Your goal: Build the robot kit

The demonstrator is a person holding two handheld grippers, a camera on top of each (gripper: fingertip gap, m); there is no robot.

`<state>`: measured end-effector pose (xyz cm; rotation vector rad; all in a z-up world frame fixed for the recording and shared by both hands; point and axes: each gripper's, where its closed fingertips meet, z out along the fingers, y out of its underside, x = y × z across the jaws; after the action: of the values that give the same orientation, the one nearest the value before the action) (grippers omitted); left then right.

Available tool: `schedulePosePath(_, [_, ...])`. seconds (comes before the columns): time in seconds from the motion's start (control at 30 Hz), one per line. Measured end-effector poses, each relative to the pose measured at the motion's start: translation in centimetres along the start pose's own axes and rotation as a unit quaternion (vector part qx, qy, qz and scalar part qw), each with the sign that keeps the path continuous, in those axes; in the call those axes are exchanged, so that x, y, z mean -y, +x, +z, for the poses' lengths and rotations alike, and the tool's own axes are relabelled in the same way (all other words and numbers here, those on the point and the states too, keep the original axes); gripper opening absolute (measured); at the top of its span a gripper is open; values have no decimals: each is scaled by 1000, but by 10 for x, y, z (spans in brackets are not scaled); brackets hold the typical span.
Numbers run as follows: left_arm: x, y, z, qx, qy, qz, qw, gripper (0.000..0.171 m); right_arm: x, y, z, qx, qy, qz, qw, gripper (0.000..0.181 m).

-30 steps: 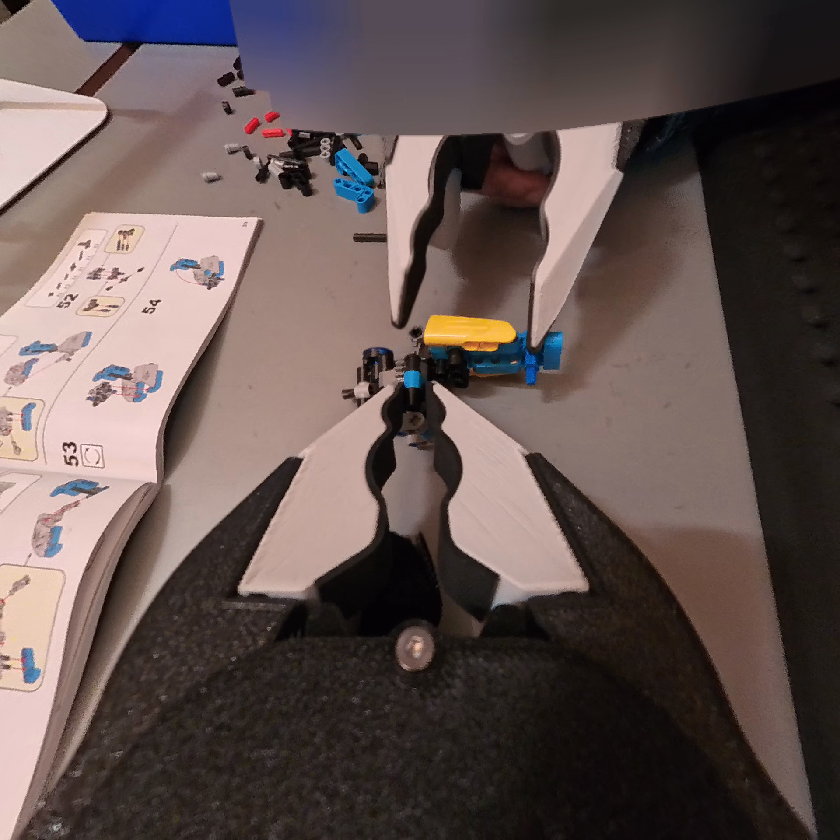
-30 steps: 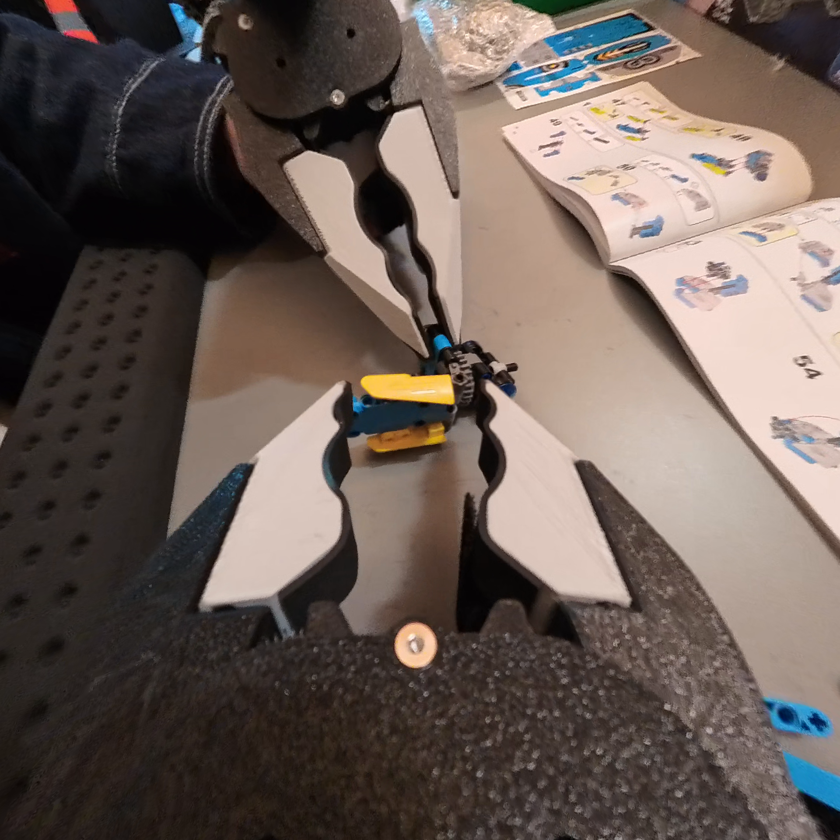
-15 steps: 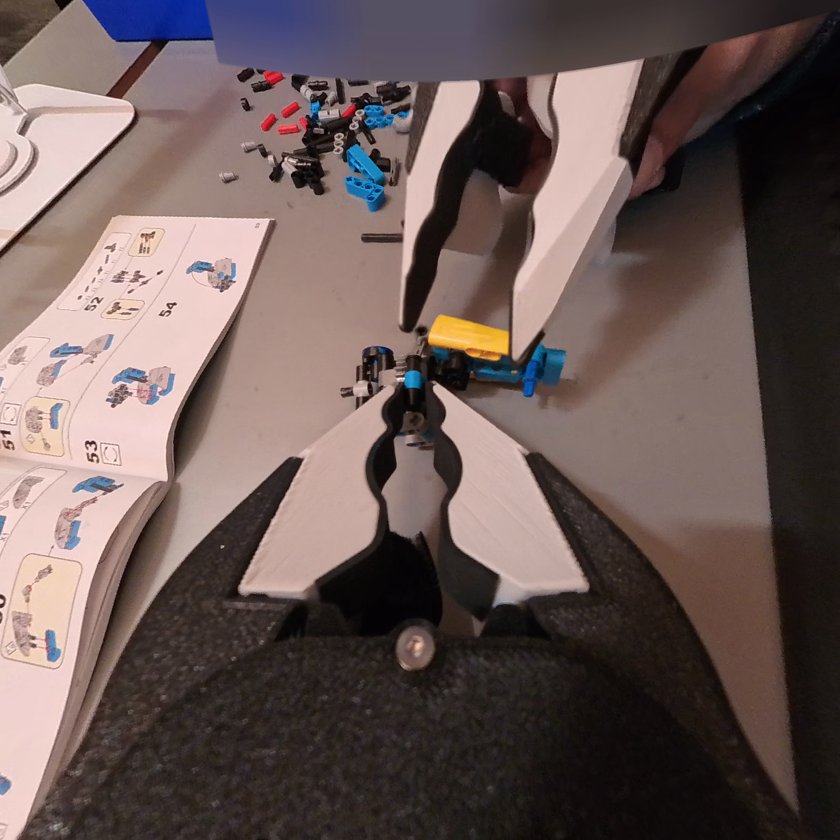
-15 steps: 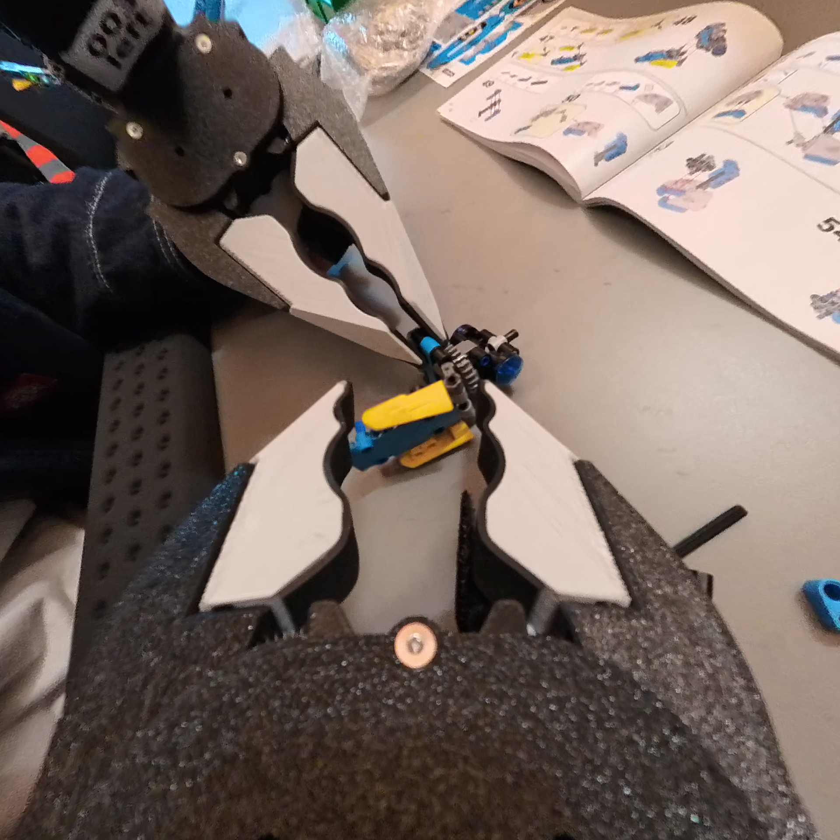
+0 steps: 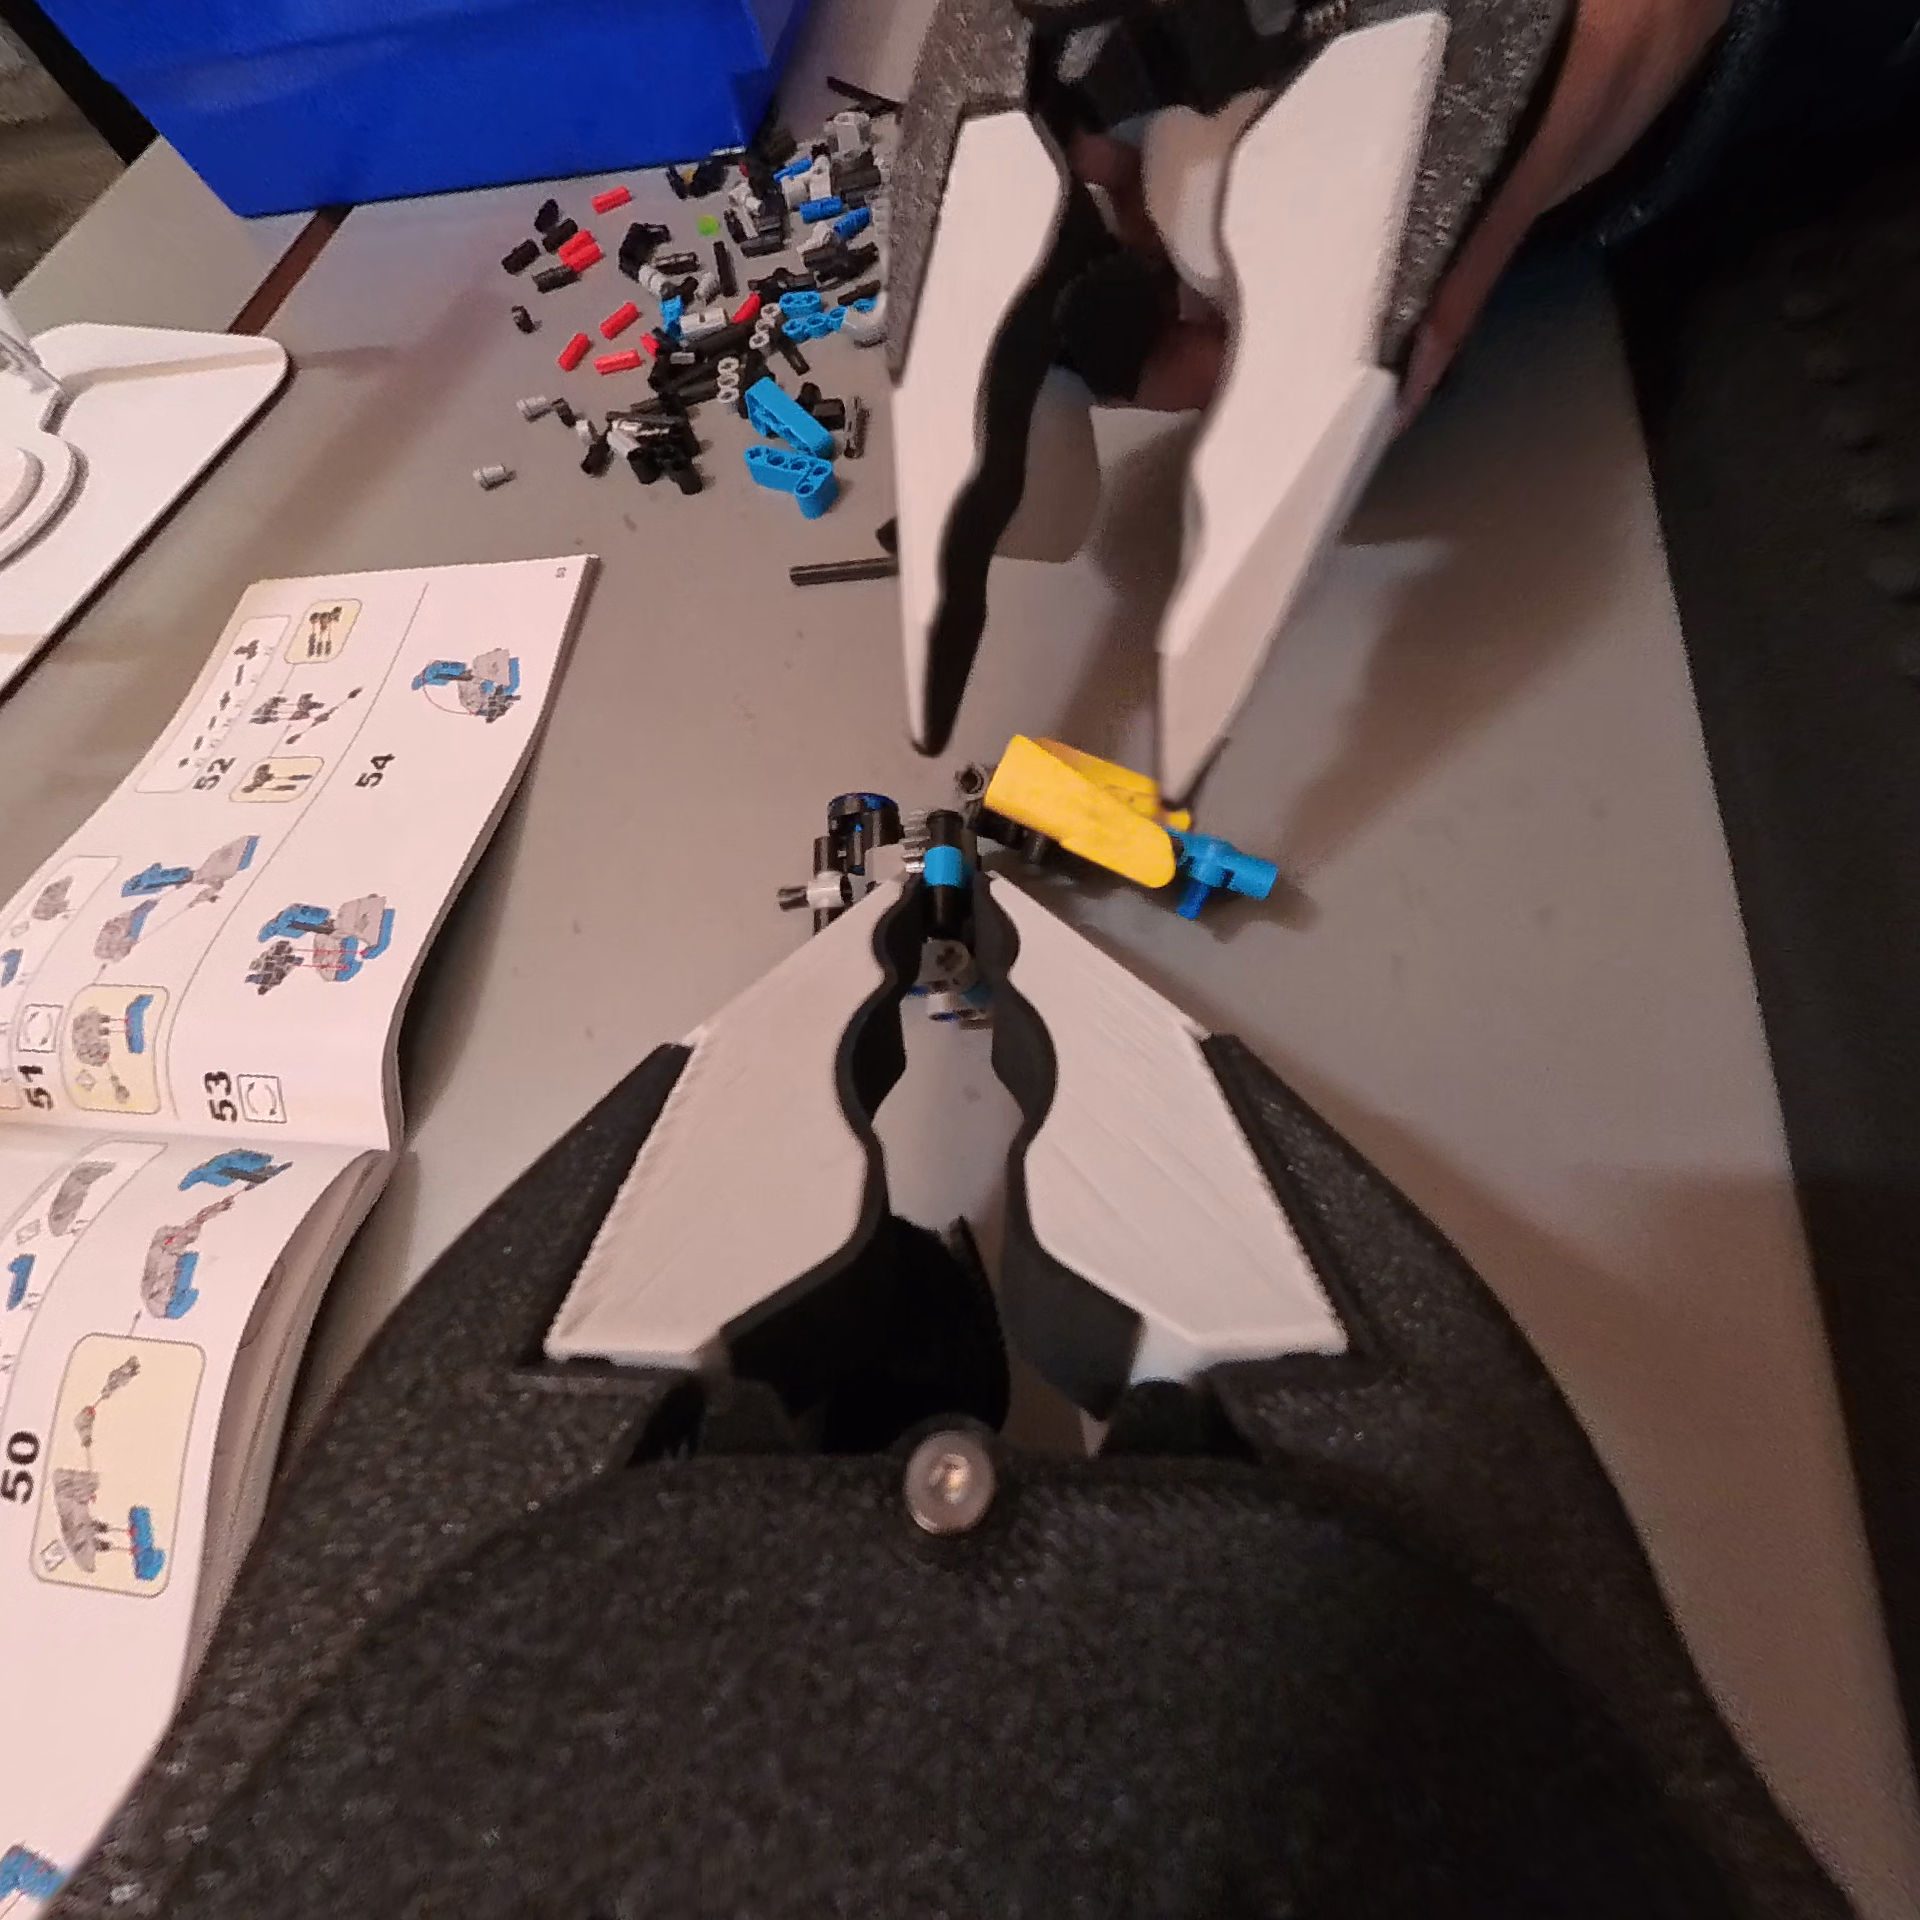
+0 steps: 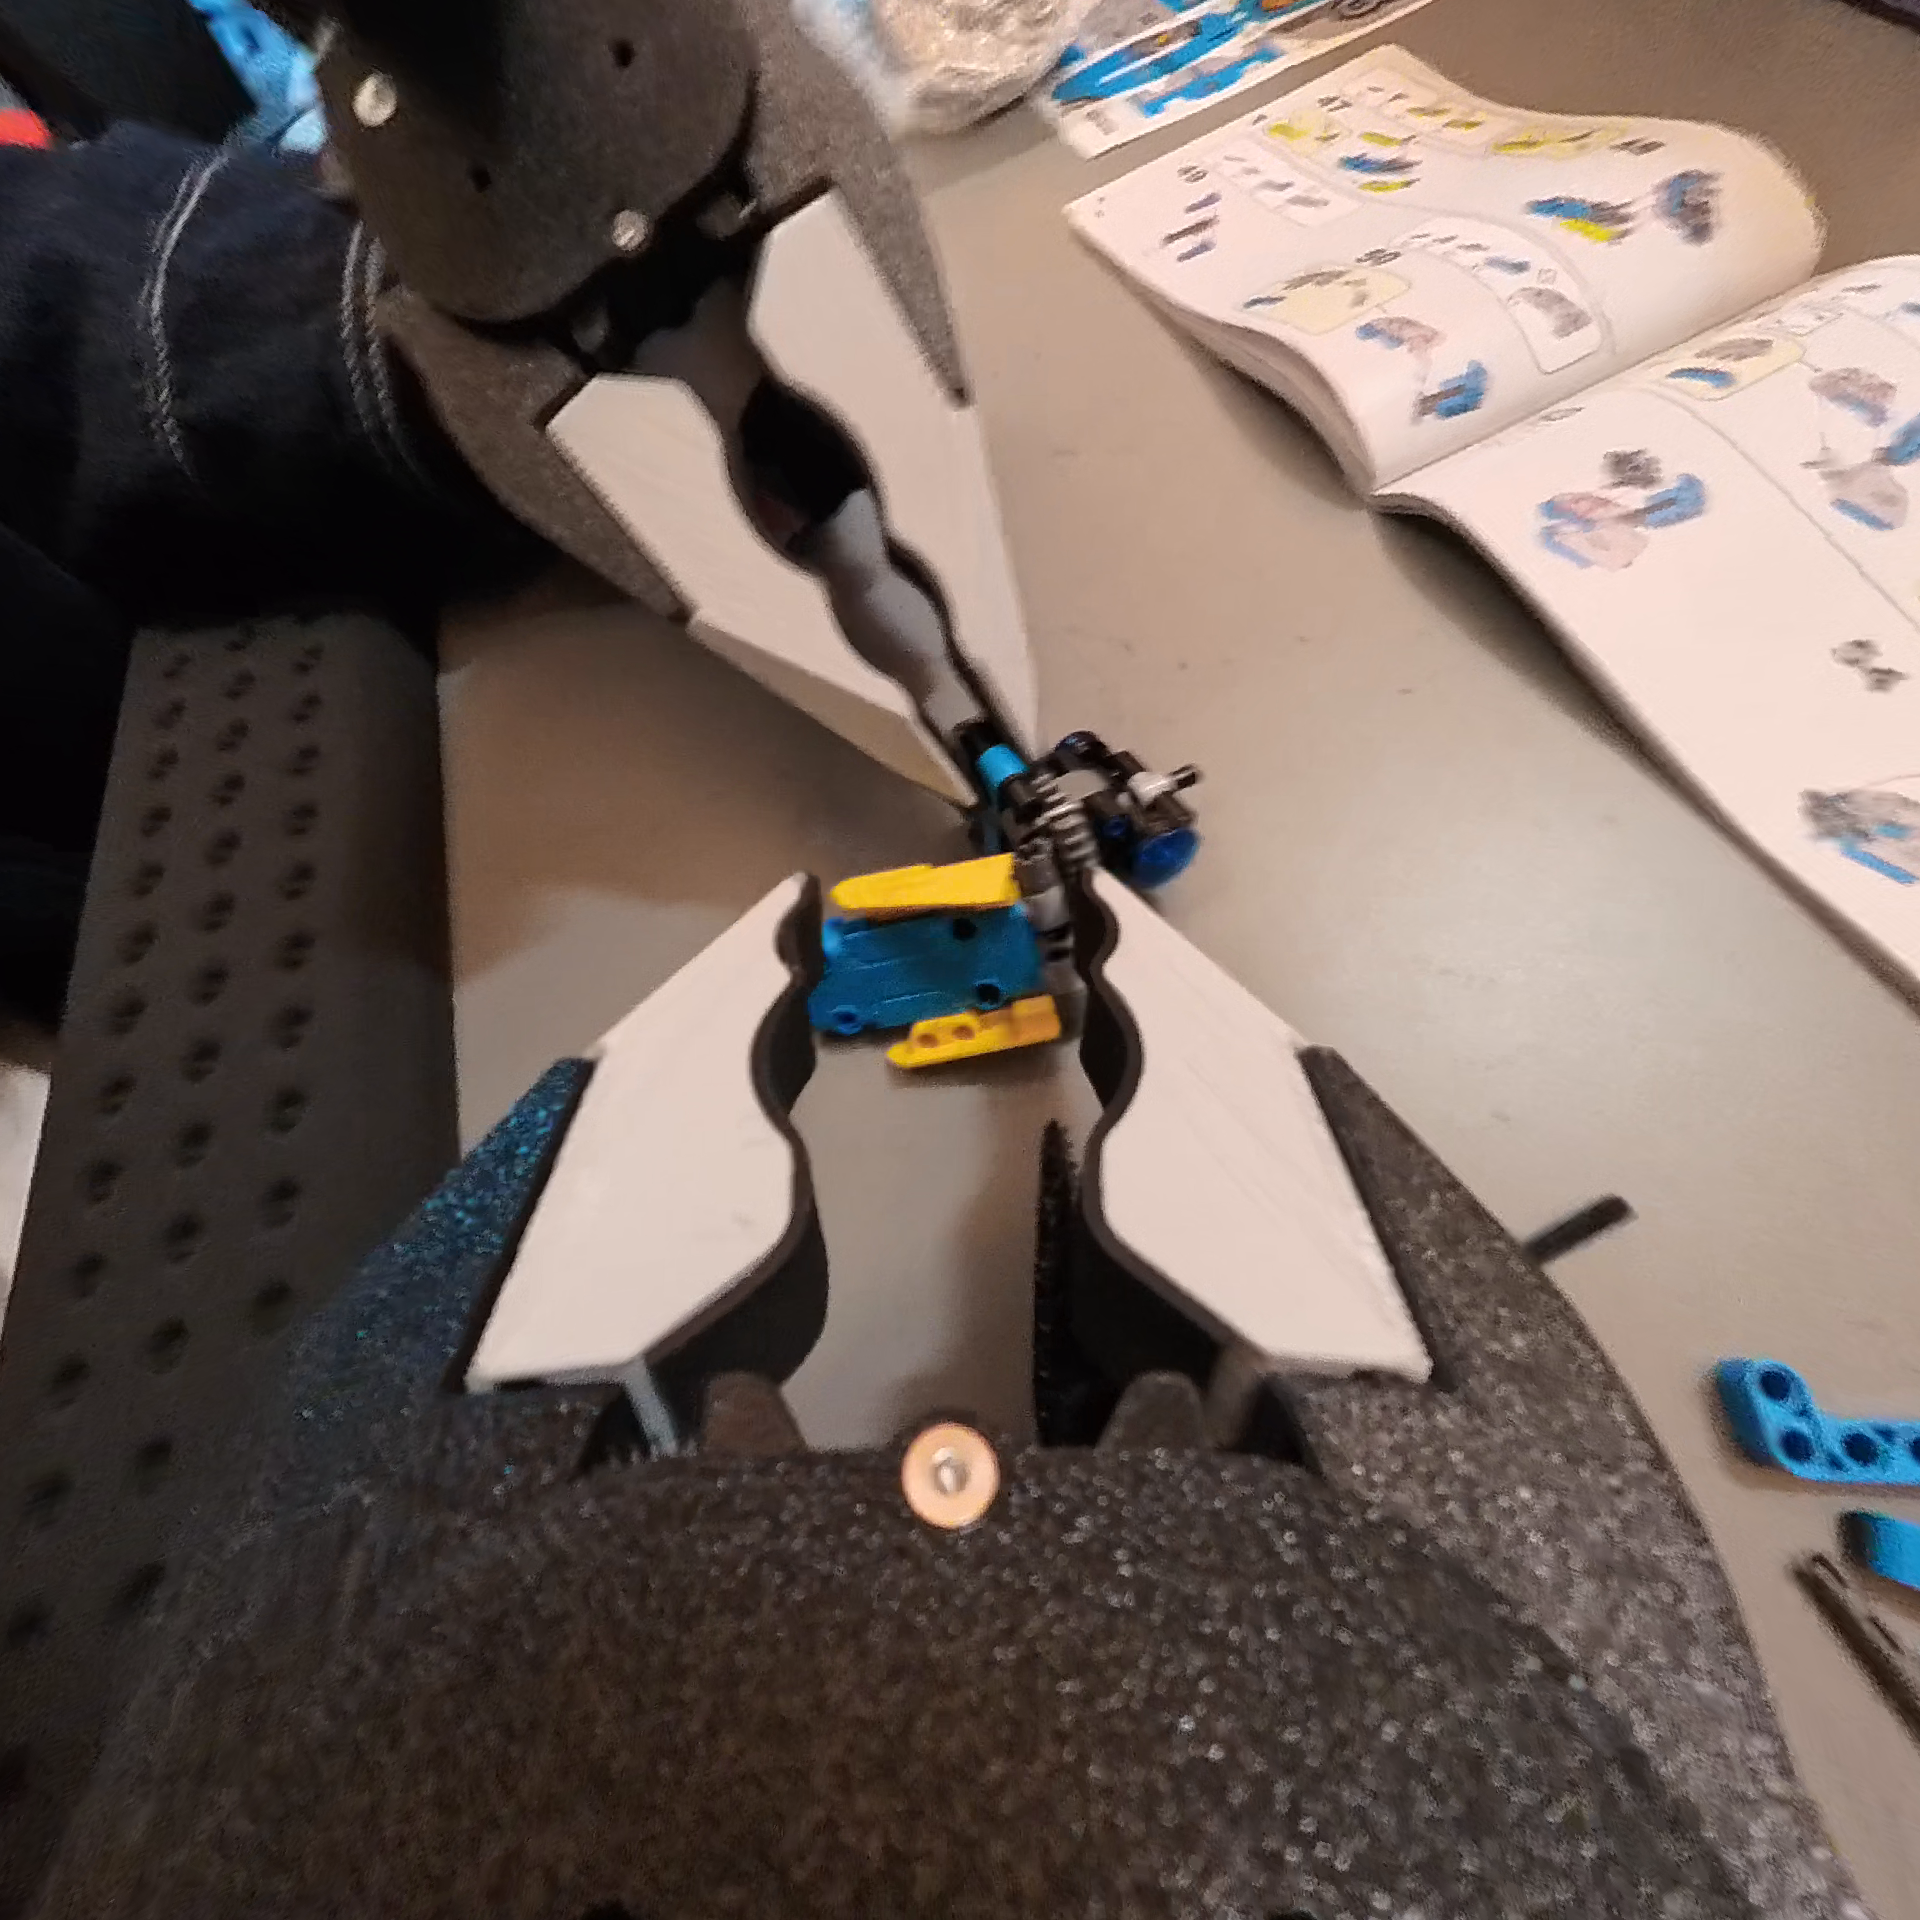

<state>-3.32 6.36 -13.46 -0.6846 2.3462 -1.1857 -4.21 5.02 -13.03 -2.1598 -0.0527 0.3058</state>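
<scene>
A small brick model lies on the grey table. It has a yellow and blue body [image 5: 1081, 821] and a black geared end with a blue pin [image 5: 940, 868]. My left gripper [image 5: 945, 894] is shut on the black and blue end. It also shows in the right wrist view [image 6: 997, 769], coming in from the top left. My right gripper [image 6: 945, 899] spans the yellow and blue body [image 6: 925, 966], with a fingertip against each end. In the left wrist view the right gripper [image 5: 1055, 764] reaches down from above, held by a hand.
An open instruction booklet [image 5: 312, 831] lies left of the model and shows in the right wrist view [image 6: 1558, 416]. A heap of loose pieces [image 5: 717, 332], a black axle [image 5: 842, 569] and a blue bin [image 5: 416, 94] lie behind. A black perforated mat [image 6: 208, 935] borders the table. The tips of both grippers are at nearly the same place. The black axle [image 5: 842, 569] is about 10 cm from my right fingertips.
The right gripper has tilted and rolled the yellow and blue body, so its blue side now faces the right camera. The left gripper has kept its hold and stayed put.
</scene>
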Motion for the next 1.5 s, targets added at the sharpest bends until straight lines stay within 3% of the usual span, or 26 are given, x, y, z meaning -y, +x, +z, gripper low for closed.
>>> schedulePosePath(0.13, [0, 0, 0, -2, -1, 0, 1000, 9, -11, -2, 4, 7, -27, -31, 999, 50])
schedulePosePath(0.3, [-1, 0, -1, -1, -6, 0, 1000, 9, -5, -11, -2, 14, -31, -75, 997, 76])
schedulePosePath(0.37, [-1, 0, -1, -1, -8, 3, 1000, 9, -11, -13, 2, -10, -50, -110, 993, 78])
schedulePosePath(0.53, [-2, 0, -1, 1, -13, 6, 1000, 9, -19, -10, 10, -56, -78, -148, 984, 75])
schedulePosePath(0.6, [-2, -1, -1, -1, -14, 2, 1000, 9, -15, -8, 6, -73, -77, -162, 981, 65])
schedulePosePath(1.0, [-2, -1, -1, -4, -14, 1, 1000, 10, -27, -11, 6, -76, -99, -144, 982, 72])
schedulePosePath(1.37, [-4, -1, -1, -19, -9, -33, 999, 10, -25, -6, 5, -101, -93, -212, 967, 57])
schedulePosePath(1.5, [-6, 1, -1, -25, -12, -38, 999, 14, -26, -14, 7, -56, -79, -196, 976, 57])
